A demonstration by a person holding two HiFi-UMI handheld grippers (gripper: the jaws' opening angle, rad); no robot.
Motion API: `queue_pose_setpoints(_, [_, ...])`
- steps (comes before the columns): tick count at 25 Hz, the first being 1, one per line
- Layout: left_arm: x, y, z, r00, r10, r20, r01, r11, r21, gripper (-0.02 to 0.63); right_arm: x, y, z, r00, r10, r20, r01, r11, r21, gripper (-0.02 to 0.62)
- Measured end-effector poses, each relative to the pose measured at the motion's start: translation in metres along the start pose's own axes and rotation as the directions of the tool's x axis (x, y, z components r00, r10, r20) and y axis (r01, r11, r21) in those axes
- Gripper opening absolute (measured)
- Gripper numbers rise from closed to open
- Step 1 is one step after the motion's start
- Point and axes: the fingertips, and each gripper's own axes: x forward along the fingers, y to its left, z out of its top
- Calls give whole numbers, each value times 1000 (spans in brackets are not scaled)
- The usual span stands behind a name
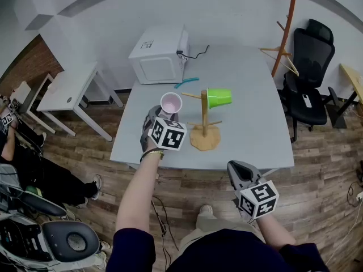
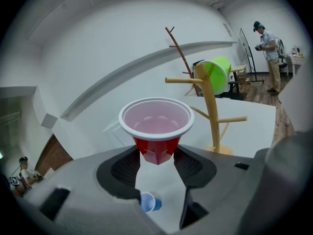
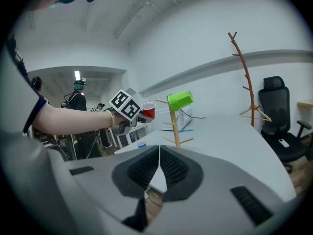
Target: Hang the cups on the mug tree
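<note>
Gripping red cup [image 2: 155, 124]: left gripper [image 2: 157, 150] | right gripper [image 3: 159, 152] closed, empty | blue cup [image 2: 148, 202]: gripper views only

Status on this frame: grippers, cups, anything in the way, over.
Left gripper shut on red cup, mouth up, beside mug tree. Right gripper shut, empty. Green cup hung; blue cup on table. Free pegs unobstructed.
</note>
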Motion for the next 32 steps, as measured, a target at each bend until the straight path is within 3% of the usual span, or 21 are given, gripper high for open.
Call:
queue_pose_setpoints(6, [3,4,13,999,33,-18,-31,994,106,225,-5,-3,0,1000,-3,-1,3,1000,-4,31])
queue_pose_setpoints(13, [1,13,33,996,88,-18,-81,969,235,225,-6,-5,5,1000,-1,1,1,1000,-5,31])
queue_pose_setpoints(19, [-2,14,42,989,146,-12,-128,902,412,225,-7,-4,7,1000,5,4,-5,1000,-8,31])
queue_pose_setpoints(27, [-11,7,59,983,180,32,-168,820,548,225,-7,-3,5,1000,10,2,-10,1000,-5,31])
queue_pose_setpoints(32, [-16,1,65,982,184,43,-175,805,567,224,-8,-2,5,1000,15,3,-15,1000,-6,31])
